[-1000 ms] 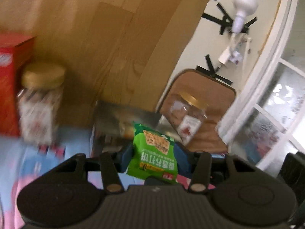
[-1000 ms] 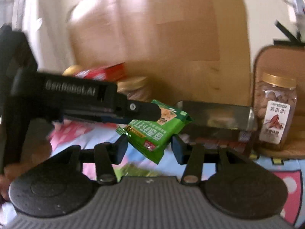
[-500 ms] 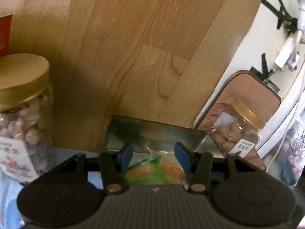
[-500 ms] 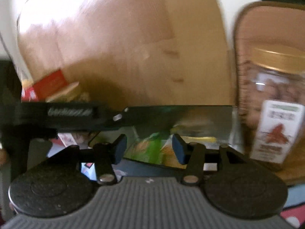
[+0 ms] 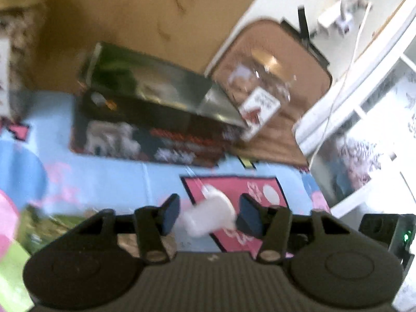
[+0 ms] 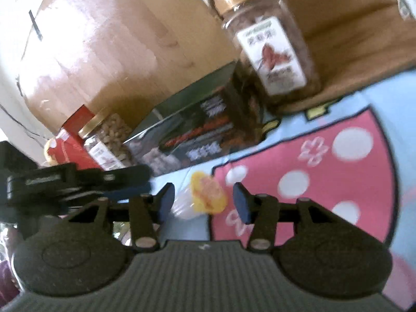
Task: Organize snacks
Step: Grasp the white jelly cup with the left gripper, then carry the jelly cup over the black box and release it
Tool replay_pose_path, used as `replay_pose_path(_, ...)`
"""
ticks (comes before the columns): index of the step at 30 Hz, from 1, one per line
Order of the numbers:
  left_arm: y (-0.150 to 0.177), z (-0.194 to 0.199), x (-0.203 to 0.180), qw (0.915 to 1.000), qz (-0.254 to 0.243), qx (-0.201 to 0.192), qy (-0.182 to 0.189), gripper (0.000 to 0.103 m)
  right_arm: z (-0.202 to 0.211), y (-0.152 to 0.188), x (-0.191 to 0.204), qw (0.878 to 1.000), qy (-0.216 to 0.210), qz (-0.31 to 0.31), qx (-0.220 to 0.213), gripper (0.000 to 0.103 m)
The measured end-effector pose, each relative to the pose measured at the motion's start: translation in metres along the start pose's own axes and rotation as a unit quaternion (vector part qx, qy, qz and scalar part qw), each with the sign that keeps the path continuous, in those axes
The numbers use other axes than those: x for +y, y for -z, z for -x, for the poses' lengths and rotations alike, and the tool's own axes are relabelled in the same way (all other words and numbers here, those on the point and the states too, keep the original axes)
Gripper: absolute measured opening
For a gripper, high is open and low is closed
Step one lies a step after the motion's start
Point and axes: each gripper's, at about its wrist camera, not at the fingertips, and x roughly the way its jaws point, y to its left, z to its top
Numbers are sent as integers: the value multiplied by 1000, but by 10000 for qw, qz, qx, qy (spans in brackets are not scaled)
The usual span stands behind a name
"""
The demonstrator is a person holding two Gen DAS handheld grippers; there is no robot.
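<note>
The green cracker packet is gone from both tools, apparently dropped into the open dark box (image 5: 145, 119) at the far side, and now the left gripper (image 5: 205, 215), jaws widening, and right gripper (image 6: 202, 200), jaws narrowing, straddle an untouched small wrapped snack (image 6: 208, 195) nearby on the cloth.

1. The left gripper (image 5: 208, 214) has a black ribbed housing, two round side discs and blue pads (image 5: 170, 214).
2. The right gripper (image 6: 202, 200) looks alike: black linkage arms, silvery pivot screws, blue pads (image 6: 240, 202).
</note>
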Motion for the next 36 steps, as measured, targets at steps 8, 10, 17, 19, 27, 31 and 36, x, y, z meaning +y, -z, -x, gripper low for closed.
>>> replay_pose_path(8,9,-27,5,9985,454,247,-168,59,-25,17,23,9970,308,685,182,48)
replay_pose_path(10,10,-29,1,9985,451,261,-163,57,-23,18,23,9967,332,719,163,44)
replay_pose_path(17,6,-18,-26,9995,38,23,-324,57,-21,17,23,9961,435,767,66,29)
replay_pose_path(19,2,-10,-33,10000,-51,2,6,50,-17,14,23,9970,346,687,-21,22)
replay_pose_path(27,-16,15,-35,9990,-220,-387,-45,50,-10,-2,42,9911,444,1201,-362,7)
replay_pose_path(31,-26,18,-10,9987,65,-351,-356,51,0,-1,24,9905,475,1259,-281,11)
replay_pose_path(36,-24,-13,2,9993,323,-8,-188,65,-6,-8,18,9854,740,1512,-252,60)
